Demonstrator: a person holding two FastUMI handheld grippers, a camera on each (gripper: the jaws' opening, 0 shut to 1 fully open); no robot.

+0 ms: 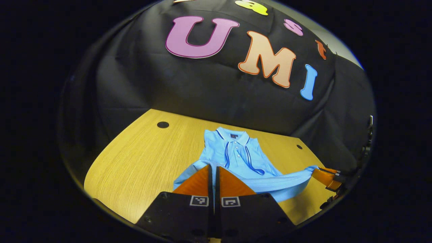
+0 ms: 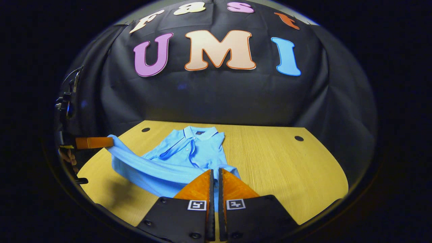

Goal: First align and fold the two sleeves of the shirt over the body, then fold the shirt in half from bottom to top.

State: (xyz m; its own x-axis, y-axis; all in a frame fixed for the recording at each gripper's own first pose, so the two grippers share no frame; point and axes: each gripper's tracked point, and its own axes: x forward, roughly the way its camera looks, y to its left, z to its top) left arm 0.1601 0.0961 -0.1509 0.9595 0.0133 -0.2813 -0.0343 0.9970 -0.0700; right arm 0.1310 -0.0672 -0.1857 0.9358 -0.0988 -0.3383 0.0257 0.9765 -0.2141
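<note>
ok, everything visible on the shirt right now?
The shirt is a light blue polo in knit-looking fabric, with a collar, a buttoned placket and dark trim. It lies collar toward the wall on the wooden table, sleeves apparently folded in. Its bottom edge is lifted off the table and stretched between the two corners, the left hand-held gripper and the right hand-held gripper each closed on one.

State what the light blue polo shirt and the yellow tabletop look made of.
Light blue polo shirt: soft knit fabric, likely cotton, matte; it drapes and creases where lifted. Yellow tabletop: wood or wood-look laminate with a smooth, faint sheen; fine straight grain lines run across it.
</note>
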